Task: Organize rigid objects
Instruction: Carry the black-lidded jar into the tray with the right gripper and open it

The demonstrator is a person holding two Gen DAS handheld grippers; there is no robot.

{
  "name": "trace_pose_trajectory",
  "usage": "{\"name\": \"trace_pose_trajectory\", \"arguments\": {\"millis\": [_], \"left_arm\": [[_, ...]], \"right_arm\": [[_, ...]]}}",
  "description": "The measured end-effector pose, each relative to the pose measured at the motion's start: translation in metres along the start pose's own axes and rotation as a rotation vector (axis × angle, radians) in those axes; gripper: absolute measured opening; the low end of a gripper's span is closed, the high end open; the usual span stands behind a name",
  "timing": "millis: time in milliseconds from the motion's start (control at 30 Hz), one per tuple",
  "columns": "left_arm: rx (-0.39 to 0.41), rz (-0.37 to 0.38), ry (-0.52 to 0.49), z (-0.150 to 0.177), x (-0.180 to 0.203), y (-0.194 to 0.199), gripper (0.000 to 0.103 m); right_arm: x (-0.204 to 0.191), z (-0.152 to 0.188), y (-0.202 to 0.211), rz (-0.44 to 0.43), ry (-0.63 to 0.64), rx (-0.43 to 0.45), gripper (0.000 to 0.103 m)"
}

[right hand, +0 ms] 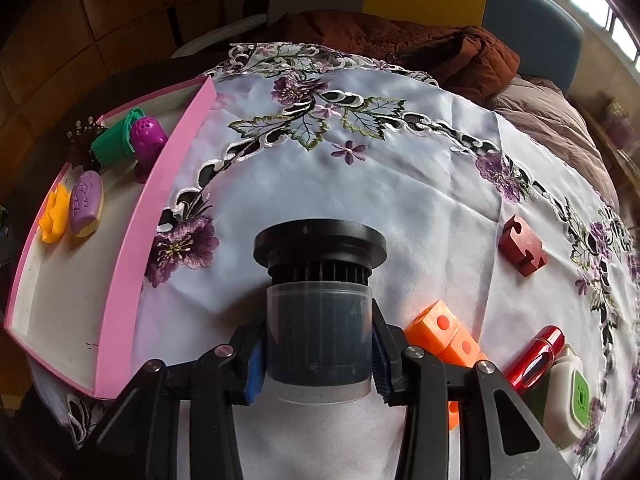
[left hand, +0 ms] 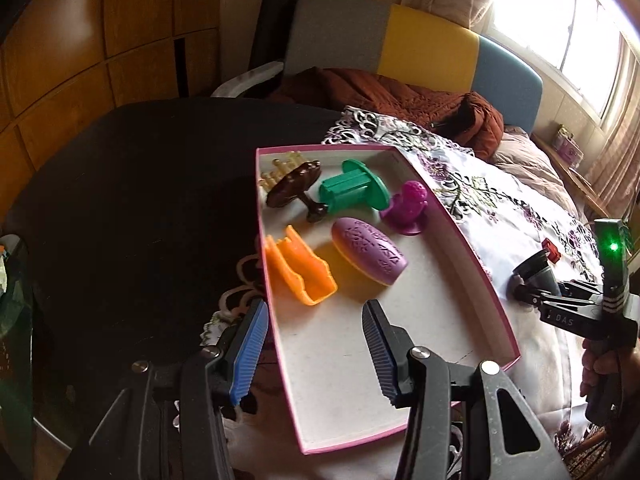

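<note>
I am clamping the right gripper (right hand: 318, 354) on the black filter (right hand: 318, 292), bound for the pink box (right hand: 120, 280) at left, while my left gripper (left hand: 316, 348) is hanging apart.

Black ribbed canister (right hand: 320, 304) with clear sleeve lies tilted on the cloth, right of the pink tray (right hand: 124, 280) holding five toys.

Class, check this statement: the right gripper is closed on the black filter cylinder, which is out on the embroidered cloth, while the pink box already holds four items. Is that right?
Not quite: the pink box holds five items, not four, as the left wrist view shows. The rest stands: the right gripper is closed on the black filter cylinder out on the embroidered cloth.
</note>
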State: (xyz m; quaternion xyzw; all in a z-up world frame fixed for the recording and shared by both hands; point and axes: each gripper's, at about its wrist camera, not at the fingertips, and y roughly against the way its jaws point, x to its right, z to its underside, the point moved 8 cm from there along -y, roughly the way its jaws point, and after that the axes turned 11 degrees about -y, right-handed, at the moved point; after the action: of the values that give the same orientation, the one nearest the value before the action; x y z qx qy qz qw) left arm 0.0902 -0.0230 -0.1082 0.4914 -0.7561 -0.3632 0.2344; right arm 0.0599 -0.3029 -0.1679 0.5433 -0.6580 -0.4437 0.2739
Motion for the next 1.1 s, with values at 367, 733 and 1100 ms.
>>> {"name": "trace_pose_trajectory", "arguments": {"millis": [367, 733, 1100], "left_arm": [[0.004, 0.002, 0.054, 0.008, -0.023, 0.001, 0.05], [0.002, -0.004, 0.077, 0.013, -0.035, 0.002, 0.05], [-0.001, -0.005, 0.073, 0.013, -0.036, 0.001, 0.05]], "right_arm": [[-0.092, -0.014, 0.058, -0.203, 0.103, 0.081, 0.043], [-0.161, -0.019, 0.022, -0.264, 0.193, -0.032, 0.043], [-0.16, -0.048, -0.04, -0.162, 0.15, -0.079, 0.043]]}}
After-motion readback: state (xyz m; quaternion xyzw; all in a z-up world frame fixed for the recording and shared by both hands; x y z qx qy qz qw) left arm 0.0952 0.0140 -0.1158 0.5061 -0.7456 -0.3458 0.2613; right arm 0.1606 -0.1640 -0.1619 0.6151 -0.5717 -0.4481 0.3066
